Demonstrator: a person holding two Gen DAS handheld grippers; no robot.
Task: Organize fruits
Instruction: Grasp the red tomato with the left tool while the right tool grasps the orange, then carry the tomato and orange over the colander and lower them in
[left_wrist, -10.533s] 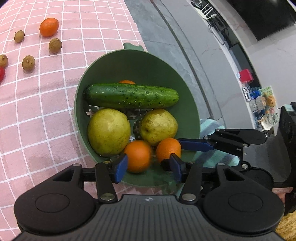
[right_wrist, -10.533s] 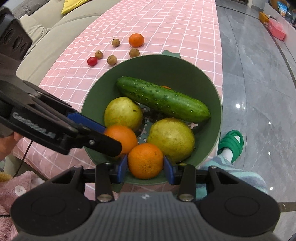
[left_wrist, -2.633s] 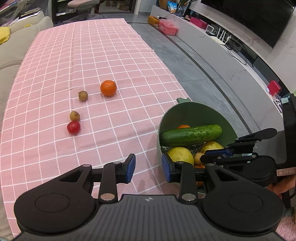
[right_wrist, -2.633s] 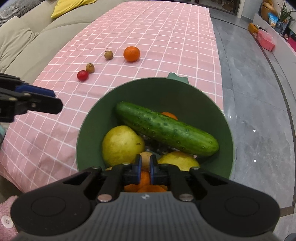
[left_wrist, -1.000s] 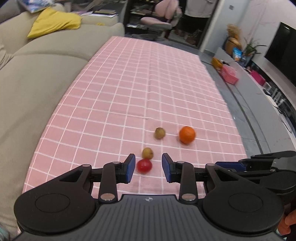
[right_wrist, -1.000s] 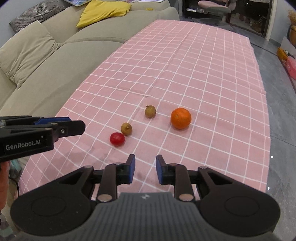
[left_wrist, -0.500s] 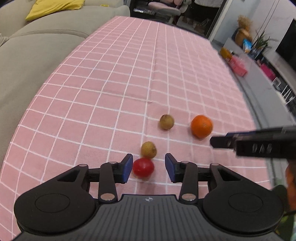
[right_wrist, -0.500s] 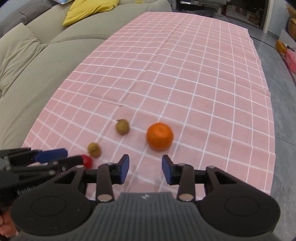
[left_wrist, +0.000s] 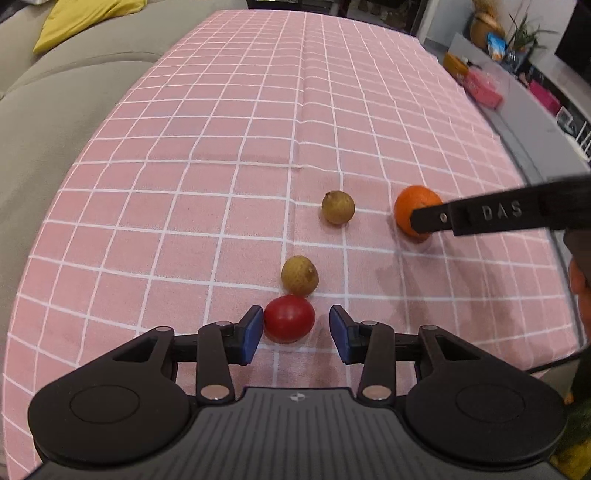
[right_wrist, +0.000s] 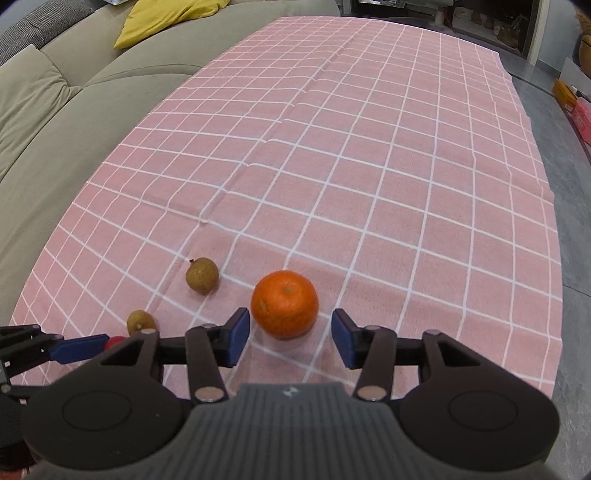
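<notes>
My left gripper (left_wrist: 297, 332) is open, its blue pads either side of a small red fruit (left_wrist: 289, 318) on the pink checked cloth (left_wrist: 258, 129). Two brown longans lie beyond it, one near (left_wrist: 299, 275) and one farther (left_wrist: 337, 206). My right gripper (right_wrist: 291, 334) is open around an orange (right_wrist: 284, 304) on the cloth, not touching it. In the left wrist view the orange (left_wrist: 413, 206) is partly hidden by the right gripper's finger (left_wrist: 480, 218). The right wrist view shows both longans (right_wrist: 201, 274) (right_wrist: 140, 321) and the left gripper's blue finger (right_wrist: 77, 349).
A grey sofa (right_wrist: 55, 122) with a yellow cushion (right_wrist: 162, 18) runs along the table's left edge. Grey floor (right_wrist: 576, 184) lies past the right edge. The green bowl is out of view.
Both grippers have moved away from the green bowl to the loose fruits. The left has closed in on the red fruit, the right on the orange, and both jaws have opened wider.
</notes>
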